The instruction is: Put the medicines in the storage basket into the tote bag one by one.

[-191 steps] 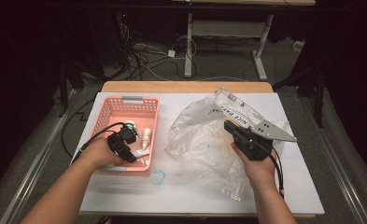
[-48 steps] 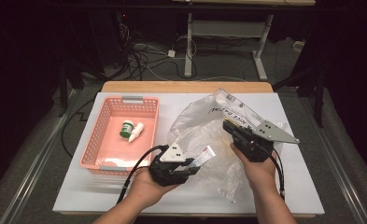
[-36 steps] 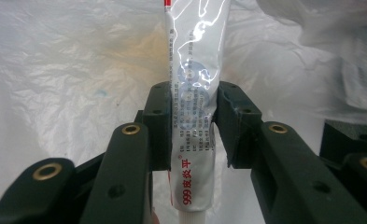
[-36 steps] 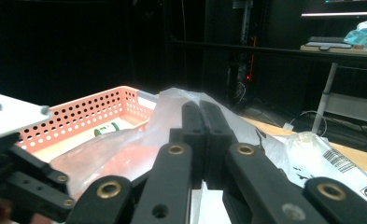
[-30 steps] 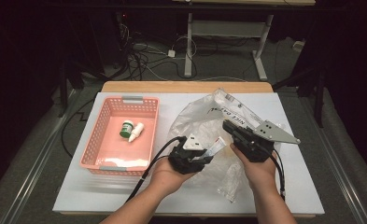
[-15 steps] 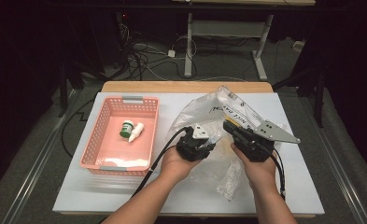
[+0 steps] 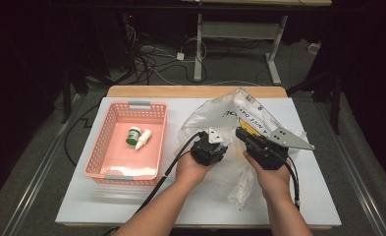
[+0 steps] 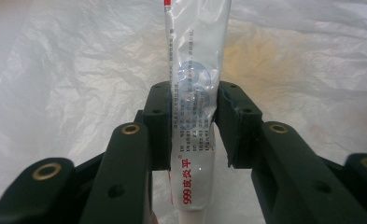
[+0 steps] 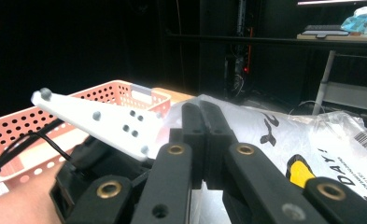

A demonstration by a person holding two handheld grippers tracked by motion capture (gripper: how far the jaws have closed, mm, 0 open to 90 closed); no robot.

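Gripping a white ointment tube (image 8: 195, 93) between the two black jaws of the left gripper (image 8: 193, 126) – pads pressed on both flat sides, tube upright in the left gripper view, red print at its lower part, faint blue logo mid-way, crimped end w/ a red mark at top. Behind the tube: crinkled clear plastic bag (image 8: 69, 70) spread across the background.

Seen from the high view: left gripper (image 7: 215, 145) held over the middle of the white table (image 7: 82, 196), just beside the bag (image 7: 215, 110), grey three-cornered plate on top, black cable trailing back along the forearm. Right gripper (image 7: 249, 140) close beside it, w/ its own grey plate pointing right, pinching the bag's edge – jaws pressed fully together in the right gripper view (image 9: 202, 123), thin plastic caught between them. Bag printed w/ black lettering and a yellow patch (image 9: 299, 170).

Resting left of both hands: pink perforated basket (image 7: 102, 152) on the table, well apart from the grippers. Inside it, a small green-capped bottle (image 7: 132, 135) touching a small white dropper bottle (image 7: 142, 139), plus a flat pale item (image 7: 131, 170) along the near wall – too blurred to identify.

Beyond the table: dark floor, tangled cables, metal desk legs.
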